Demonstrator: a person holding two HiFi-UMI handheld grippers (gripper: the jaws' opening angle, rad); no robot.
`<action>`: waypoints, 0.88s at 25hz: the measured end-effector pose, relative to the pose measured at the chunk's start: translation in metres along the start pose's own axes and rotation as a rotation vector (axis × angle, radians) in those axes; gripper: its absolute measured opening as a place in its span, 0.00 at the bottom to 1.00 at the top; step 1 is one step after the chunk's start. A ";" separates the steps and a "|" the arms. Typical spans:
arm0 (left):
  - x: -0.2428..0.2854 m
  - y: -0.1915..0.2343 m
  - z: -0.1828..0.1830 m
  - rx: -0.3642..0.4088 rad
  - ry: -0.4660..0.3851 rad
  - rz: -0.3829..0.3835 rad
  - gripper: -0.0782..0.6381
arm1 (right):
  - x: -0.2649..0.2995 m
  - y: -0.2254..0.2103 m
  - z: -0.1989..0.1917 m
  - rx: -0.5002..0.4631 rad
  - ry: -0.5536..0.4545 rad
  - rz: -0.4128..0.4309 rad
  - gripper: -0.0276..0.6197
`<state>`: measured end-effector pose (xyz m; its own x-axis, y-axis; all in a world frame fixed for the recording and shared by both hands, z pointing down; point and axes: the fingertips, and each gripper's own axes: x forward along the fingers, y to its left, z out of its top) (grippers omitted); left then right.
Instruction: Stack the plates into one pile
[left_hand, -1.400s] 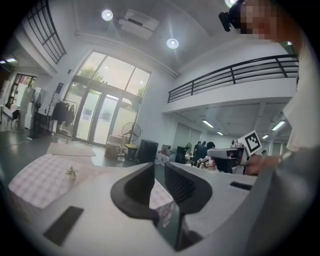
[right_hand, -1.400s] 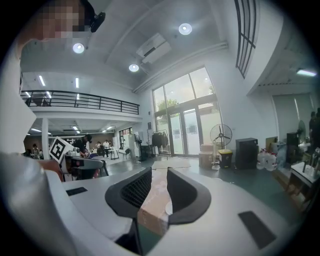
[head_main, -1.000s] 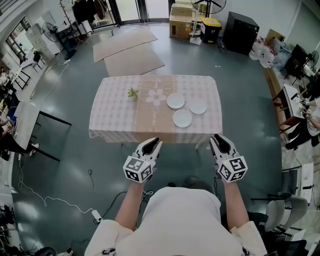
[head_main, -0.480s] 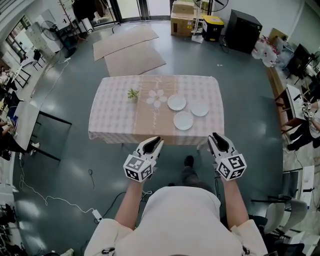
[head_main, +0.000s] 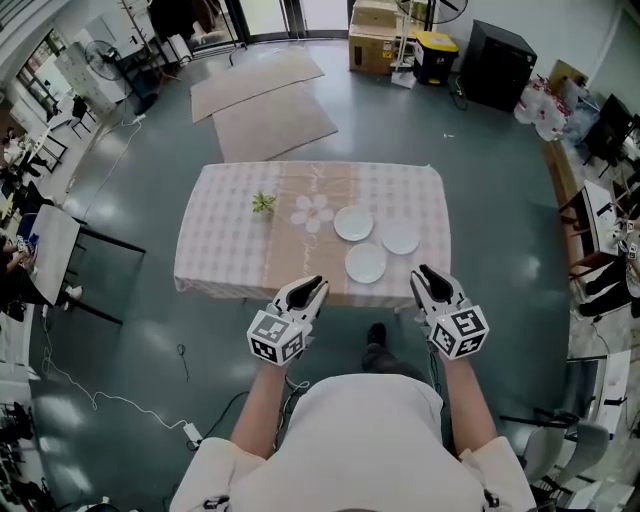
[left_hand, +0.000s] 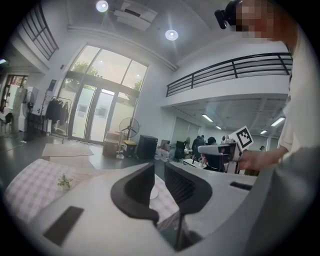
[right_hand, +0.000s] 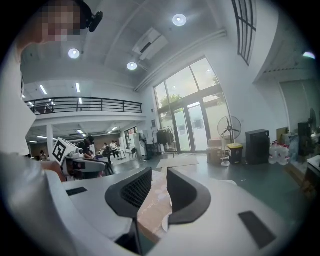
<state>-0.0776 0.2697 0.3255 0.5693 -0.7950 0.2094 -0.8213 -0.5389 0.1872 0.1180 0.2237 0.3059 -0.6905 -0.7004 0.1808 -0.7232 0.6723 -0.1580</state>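
Three white plates lie apart on the right half of the checked tablecloth: a far plate, a right plate and a near plate. My left gripper hovers at the table's near edge, left of the near plate, its jaws apart and empty. At the near right corner, my right gripper also stands open and empty. In the left gripper view the left gripper points over the cloth. The right gripper frames the beige runner between its jaws.
A small green sprig and a printed flower sit on the beige runner. Cardboard sheets lie on the floor beyond the table. Boxes and a black cabinet stand at the back. Chairs and desks line the right side.
The person has stepped towards the table. It sits lower and nearer in the head view, and both gripper tips now reach its near edge. The jaws look unchanged.
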 end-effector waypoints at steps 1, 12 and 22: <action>0.006 0.003 0.001 -0.003 0.003 0.003 0.21 | 0.007 -0.005 0.001 0.003 0.003 0.007 0.22; 0.076 0.044 0.009 -0.038 0.027 0.097 0.21 | 0.077 -0.068 0.002 0.022 0.038 0.107 0.22; 0.129 0.072 0.007 -0.096 0.058 0.176 0.21 | 0.135 -0.116 -0.005 0.040 0.095 0.191 0.22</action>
<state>-0.0639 0.1267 0.3589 0.4211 -0.8555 0.3014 -0.9025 -0.3623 0.2329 0.1084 0.0523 0.3540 -0.8124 -0.5342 0.2337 -0.5804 0.7793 -0.2365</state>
